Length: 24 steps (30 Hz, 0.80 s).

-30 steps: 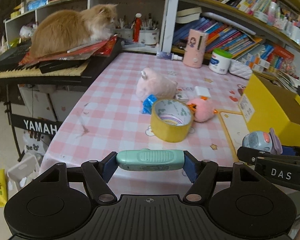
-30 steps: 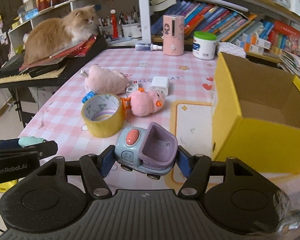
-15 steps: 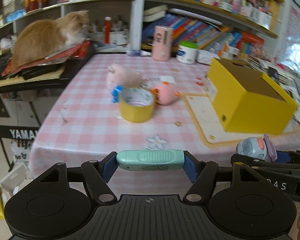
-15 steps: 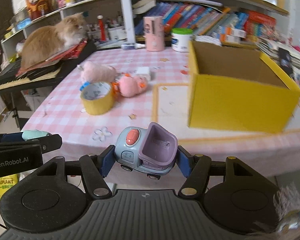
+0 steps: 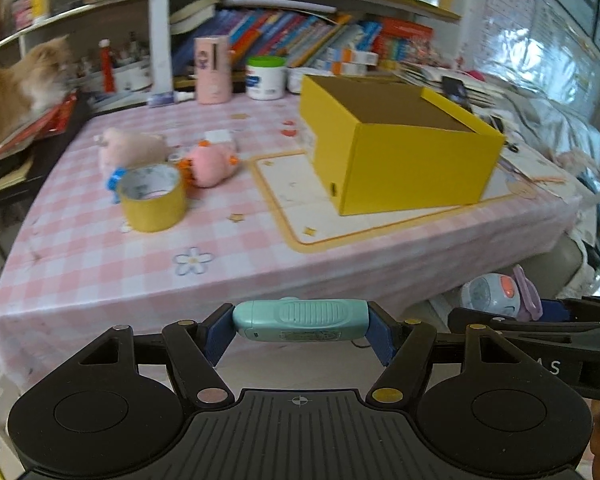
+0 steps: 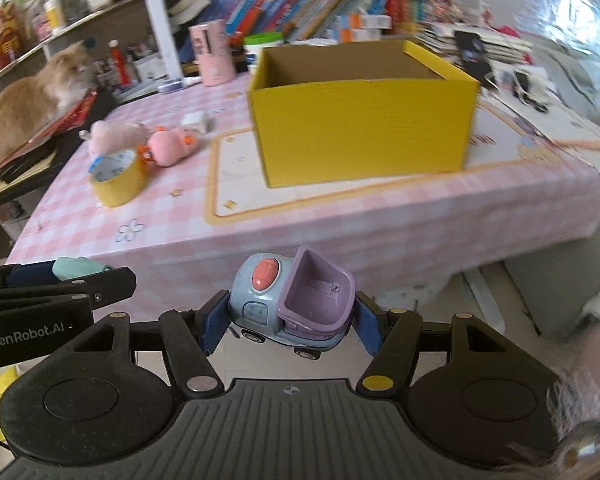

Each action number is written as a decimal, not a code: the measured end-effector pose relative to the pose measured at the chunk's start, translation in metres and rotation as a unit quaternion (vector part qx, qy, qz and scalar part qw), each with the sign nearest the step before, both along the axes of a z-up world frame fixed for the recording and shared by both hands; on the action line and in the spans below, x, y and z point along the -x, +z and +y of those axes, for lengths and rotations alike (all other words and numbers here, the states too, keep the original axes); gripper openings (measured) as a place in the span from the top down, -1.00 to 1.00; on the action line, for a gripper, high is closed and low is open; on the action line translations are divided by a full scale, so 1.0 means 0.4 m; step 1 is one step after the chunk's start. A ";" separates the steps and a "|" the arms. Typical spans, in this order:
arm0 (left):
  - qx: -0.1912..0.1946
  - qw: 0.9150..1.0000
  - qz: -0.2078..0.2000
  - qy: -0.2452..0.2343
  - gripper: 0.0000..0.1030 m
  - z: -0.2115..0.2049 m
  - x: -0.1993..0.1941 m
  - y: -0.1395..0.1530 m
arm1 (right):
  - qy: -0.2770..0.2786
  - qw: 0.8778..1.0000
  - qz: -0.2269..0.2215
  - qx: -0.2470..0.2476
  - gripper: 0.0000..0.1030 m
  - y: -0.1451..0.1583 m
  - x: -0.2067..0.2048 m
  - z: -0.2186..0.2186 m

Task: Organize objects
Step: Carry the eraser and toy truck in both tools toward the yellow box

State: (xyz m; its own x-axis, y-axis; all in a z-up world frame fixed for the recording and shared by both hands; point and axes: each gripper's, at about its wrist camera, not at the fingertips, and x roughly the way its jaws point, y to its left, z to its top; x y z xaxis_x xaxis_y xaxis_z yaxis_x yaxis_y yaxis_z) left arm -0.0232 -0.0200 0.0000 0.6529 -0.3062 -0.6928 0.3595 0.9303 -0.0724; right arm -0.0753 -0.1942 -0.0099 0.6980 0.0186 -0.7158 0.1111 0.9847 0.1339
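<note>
My left gripper (image 5: 300, 326) is shut on a mint green oblong case (image 5: 300, 318), held crosswise in front of the table's near edge. My right gripper (image 6: 288, 318) is shut on a small blue and purple toy truck (image 6: 292, 304) with an orange button, also off the table's near edge. The truck (image 5: 496, 292) shows at the right of the left wrist view, and the green case (image 6: 80, 268) at the left of the right wrist view. An open yellow cardboard box (image 6: 360, 120) stands on a cream mat (image 6: 236, 184) on the pink checked table (image 5: 100, 248).
A roll of yellow tape (image 5: 152, 196), a pink plush duck (image 5: 210, 166) and a pale pink plush (image 5: 130, 148) lie at the table's left. An orange cat (image 6: 32, 100) sits on a keyboard at far left. A pink canister (image 5: 212, 68) and a white jar (image 5: 266, 78) stand before bookshelves.
Both grippers swung to the right and drew back from the table with their objects held. The yellow box moved toward the middle of both views and the tape and plush toys slid left.
</note>
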 end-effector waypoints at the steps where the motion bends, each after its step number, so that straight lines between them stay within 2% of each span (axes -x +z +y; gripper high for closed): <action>1: 0.001 1.000 0.002 -0.005 -0.34 -0.010 -0.003 0.000 | -0.007 1.000 0.002 0.000 -0.20 -0.001 0.008 -0.011; 6: 0.005 0.999 0.003 -0.037 -0.34 -0.073 -0.012 -0.002 | -0.043 0.999 0.010 0.004 -0.20 0.000 0.036 -0.063; 12: 0.002 0.997 -0.017 -0.079 -0.34 -0.147 -0.018 0.017 | -0.085 0.996 0.010 0.004 -0.20 0.006 0.054 -0.132; 17: 0.003 0.996 -0.029 -0.082 -0.34 -0.170 -0.032 0.031 | -0.100 0.995 0.003 0.002 -0.20 0.020 0.042 -0.166; 24: -0.001 0.996 -0.022 -0.082 -0.34 -0.181 -0.049 0.025 | -0.095 0.995 0.003 -0.001 -0.20 0.027 0.013 -0.186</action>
State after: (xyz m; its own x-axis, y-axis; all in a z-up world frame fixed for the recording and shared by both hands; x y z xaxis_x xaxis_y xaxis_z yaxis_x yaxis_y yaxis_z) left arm -0.0037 -0.0925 0.0101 0.6235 -0.4101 -0.6656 0.5102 0.8585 -0.0510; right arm -0.0805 -0.2687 0.0008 0.6850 -0.1124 -0.7198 0.2968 0.9454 0.1348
